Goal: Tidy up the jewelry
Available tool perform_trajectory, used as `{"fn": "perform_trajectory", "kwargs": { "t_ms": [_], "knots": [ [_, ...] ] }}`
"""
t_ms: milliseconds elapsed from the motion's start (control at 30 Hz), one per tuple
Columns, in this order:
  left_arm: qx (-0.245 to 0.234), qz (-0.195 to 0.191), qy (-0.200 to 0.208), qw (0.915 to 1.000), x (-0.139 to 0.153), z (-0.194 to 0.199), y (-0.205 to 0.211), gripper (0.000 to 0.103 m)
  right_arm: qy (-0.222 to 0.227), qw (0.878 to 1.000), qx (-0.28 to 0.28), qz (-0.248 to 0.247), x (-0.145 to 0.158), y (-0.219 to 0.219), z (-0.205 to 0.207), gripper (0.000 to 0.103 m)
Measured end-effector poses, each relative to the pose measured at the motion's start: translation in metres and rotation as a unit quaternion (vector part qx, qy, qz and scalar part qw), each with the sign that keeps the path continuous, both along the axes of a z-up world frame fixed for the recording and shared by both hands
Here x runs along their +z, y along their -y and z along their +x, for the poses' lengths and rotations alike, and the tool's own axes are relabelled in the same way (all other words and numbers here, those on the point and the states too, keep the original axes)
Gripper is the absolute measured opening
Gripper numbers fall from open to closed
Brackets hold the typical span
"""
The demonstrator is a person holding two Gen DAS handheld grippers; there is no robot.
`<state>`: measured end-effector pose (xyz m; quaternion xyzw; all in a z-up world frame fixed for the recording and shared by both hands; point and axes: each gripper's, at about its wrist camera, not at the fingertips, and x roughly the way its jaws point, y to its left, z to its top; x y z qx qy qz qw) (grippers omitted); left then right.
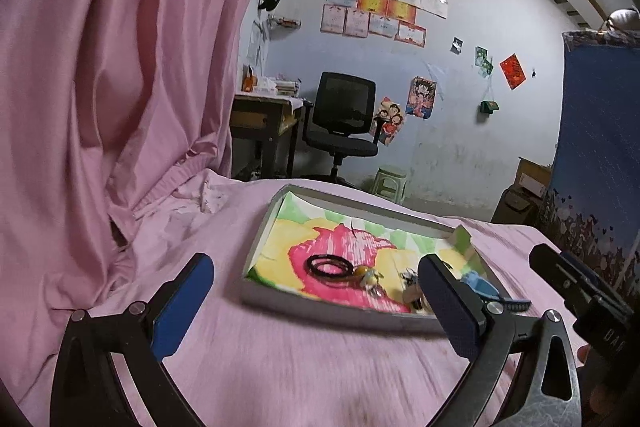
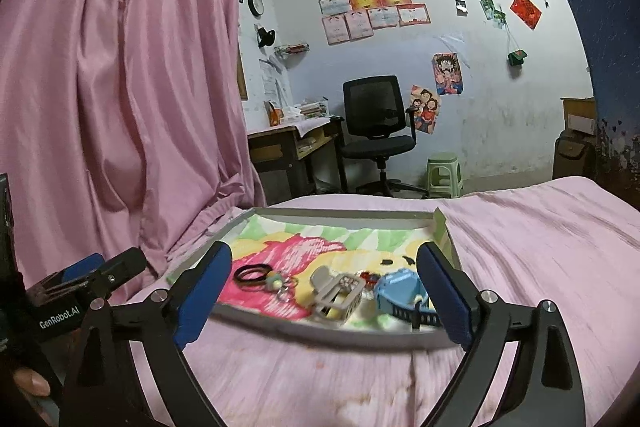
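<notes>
A bedroom with a pale blue wall hung with certificates and posters forms the background, with a pink curtain (image 2: pixel 120 87) at the left, a desk and a black office chair (image 2: pixel 378 123) behind, and a green stool (image 2: pixel 444 173) on the floor. In front lies a bed covered by a pink sheet (image 2: pixel 540 235), and on it sits a shallow grey tray (image 2: pixel 340 337) lined with a bright crayon drawing.

From left to right inside the tray lie a coil of black hair ties (image 2: pixel 252 274) with a small yellowish charm attached, a grey claw clip (image 2: pixel 334 291) resting over a small metal ring, and a light blue clip (image 2: pixel 400 289) near the tray's right end. All the jewelry is gathered along the near edge of the tray; nothing has been lifted.

The left gripper (image 1: pixel 316 301) hangs above the sheet just short of the tray, its blue pads spread wide and holding nothing. The right gripper (image 2: pixel 324 301) hovers likewise at the near rim, its fingers equally far apart and empty, framing the grey claw clip and its neighbours.

The step in hand appears to be the approach for a first pick. To do it well, one gripper should descend on a single piece, probably the grey claw clip, which stands highest. The fingers should straddle it alone, clear of the blue clip touching it, and close gently so the pile is not scattered. The other gripper could steady the tray rim, since the soft bedding may let it tilt.
</notes>
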<state>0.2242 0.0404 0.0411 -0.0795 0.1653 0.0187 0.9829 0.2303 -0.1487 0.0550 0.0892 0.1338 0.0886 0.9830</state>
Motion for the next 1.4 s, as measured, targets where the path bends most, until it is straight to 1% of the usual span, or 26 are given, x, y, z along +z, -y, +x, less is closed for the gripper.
{"fn": "perform_trajectory", "kwargs": {
  "t_ms": [300, 400, 600, 733, 833, 967, 1067, 1133, 1333, 1400],
  "knots": [
    [0.003, -0.005, 0.017, 0.9998, 0.002, -0.067, -0.006, 0.103, 0.014, 1.0, -0.001, -0.009, 0.001, 0.006, -0.065, 0.091],
    [0.005, 0.001, 0.021, 0.9998, 0.002, -0.083, -0.006, 0.103, 0.015, 1.0, 0.001, -0.004, 0.0, 0.01, -0.08, 0.091],
    [0.008, 0.012, 0.025, 0.9996, -0.004, -0.113, -0.006, 0.103, 0.02, 1.0, 0.006, -0.015, -0.004, 0.005, -0.108, 0.091],
    [0.008, 0.024, 0.03, 0.9992, -0.01, -0.131, -0.006, 0.103, 0.024, 1.0, -0.002, -0.015, -0.009, 0.004, -0.124, 0.091],
    [0.004, 0.034, 0.034, 0.9988, -0.013, -0.141, -0.005, 0.103, 0.034, 0.999, -0.012, -0.015, -0.01, 0.006, -0.136, 0.091],
    [0.005, 0.038, 0.036, 0.9986, -0.02, -0.148, -0.006, 0.103, 0.045, 0.999, -0.022, -0.018, -0.014, 0.006, -0.149, 0.092],
    [0.005, 0.036, 0.036, 0.9987, -0.026, -0.151, -0.007, 0.103, 0.052, 0.998, -0.032, -0.021, -0.018, 0.007, -0.156, 0.098],
    [0.005, 0.032, 0.035, 0.9989, -0.03, -0.15, -0.009, 0.103, 0.055, 0.998, -0.037, -0.023, -0.02, 0.006, -0.159, 0.098],
    [0.01, 0.014, 0.03, 0.9994, -0.04, -0.147, -0.014, 0.103, 0.044, 0.998, -0.038, -0.03, -0.025, 0.006, -0.157, 0.099],
    [0.009, 0.013, 0.03, 0.9994, -0.04, -0.146, -0.015, 0.103, 0.037, 0.998, -0.039, -0.03, -0.027, 0.005, -0.155, 0.102]
  ]
}}
